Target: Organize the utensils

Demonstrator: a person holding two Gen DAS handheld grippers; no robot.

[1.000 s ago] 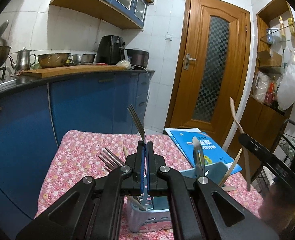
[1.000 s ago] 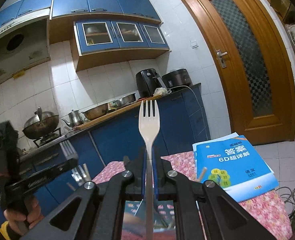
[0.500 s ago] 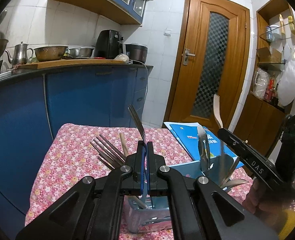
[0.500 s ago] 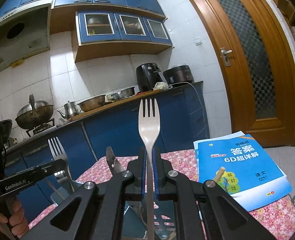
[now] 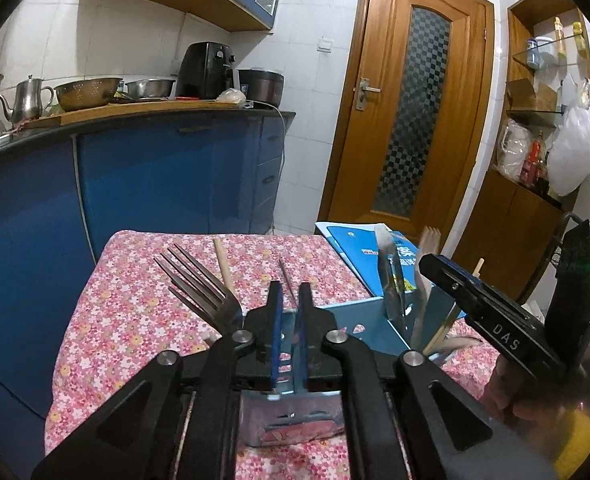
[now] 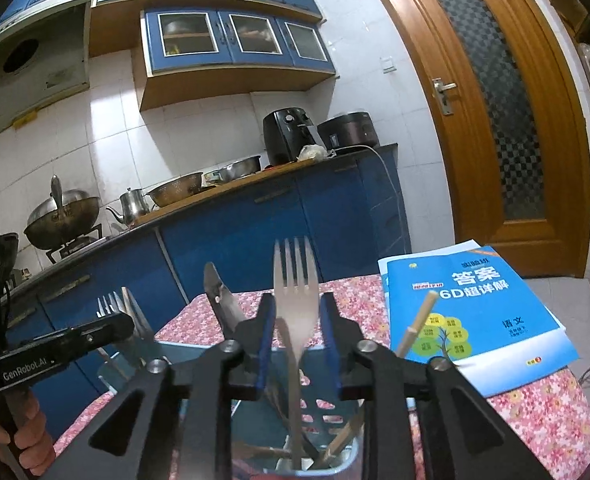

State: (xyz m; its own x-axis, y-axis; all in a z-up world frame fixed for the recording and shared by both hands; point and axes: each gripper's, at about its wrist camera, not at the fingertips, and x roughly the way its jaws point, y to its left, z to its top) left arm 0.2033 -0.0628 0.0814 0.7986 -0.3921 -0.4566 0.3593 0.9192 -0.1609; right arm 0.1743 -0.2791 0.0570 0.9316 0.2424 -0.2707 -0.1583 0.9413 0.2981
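- The right gripper is seen with its fingers spread wide; a pale fork stands between them, tines up, with a gap on either side, its handle reaching down into the blue utensil holder.
- The left gripper is seen with its fingers narrowly parted; a thin metal utensil (viewed edge-on, kind not discernible) rises in the gap, and contact cannot be told.
- Just left of the left gripper, metal forks lean out of the holder, tines up, beside a wooden stick.
- In the holder's right part, a knife is seen upright.
- The holder rests on the tabletop, which is covered by a pink floral cloth.
- A blue book lies at the far right corner of the tabletop.
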